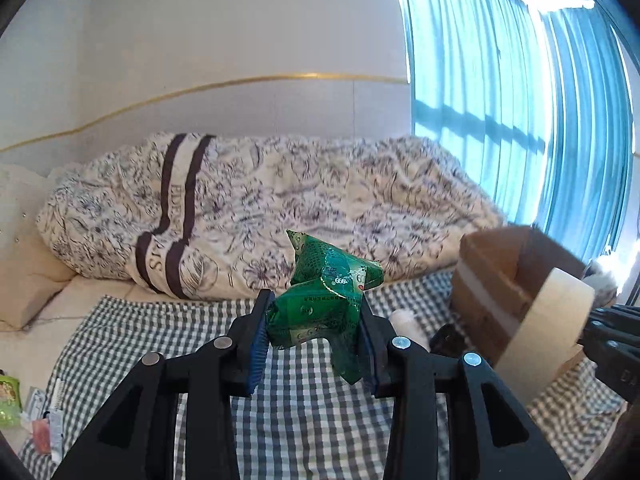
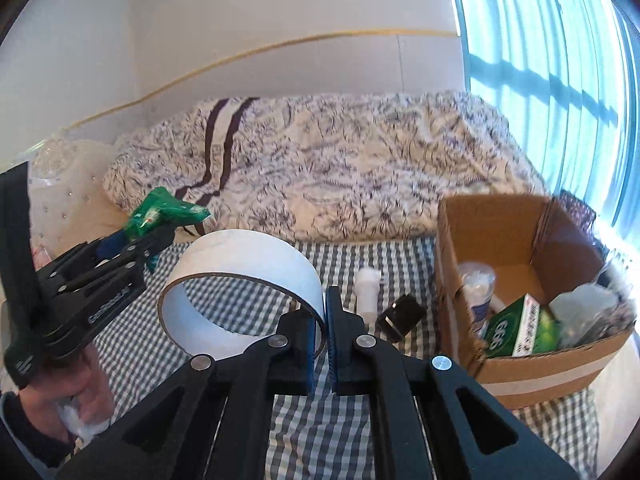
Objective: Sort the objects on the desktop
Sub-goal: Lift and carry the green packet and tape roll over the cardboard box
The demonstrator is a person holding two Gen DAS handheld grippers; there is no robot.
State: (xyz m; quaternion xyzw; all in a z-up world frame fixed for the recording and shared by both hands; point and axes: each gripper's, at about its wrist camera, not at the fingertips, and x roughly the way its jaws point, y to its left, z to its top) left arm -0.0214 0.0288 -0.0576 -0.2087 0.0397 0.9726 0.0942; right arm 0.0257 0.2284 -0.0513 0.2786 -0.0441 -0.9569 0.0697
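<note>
Green sachets (image 1: 324, 304) fill left claw (image 1: 316, 344); right claw (image 2: 325, 336) pinches tape roll (image 2: 240, 292), partly cut off.

My right claw (image 2: 323, 316) is clamped on the wall of a white tape roll (image 2: 240, 280), holding it above the checked cloth (image 2: 328, 420). Off to the left, my left claw (image 2: 138, 240) grips a crumpled green packet (image 2: 164, 210). To the right stands an open cardboard box (image 2: 520, 376) with a green carton (image 2: 520, 328) inside. A white tube (image 2: 368, 288) and a small black item (image 2: 402, 316) lie on the cloth between roll and box.
</note>
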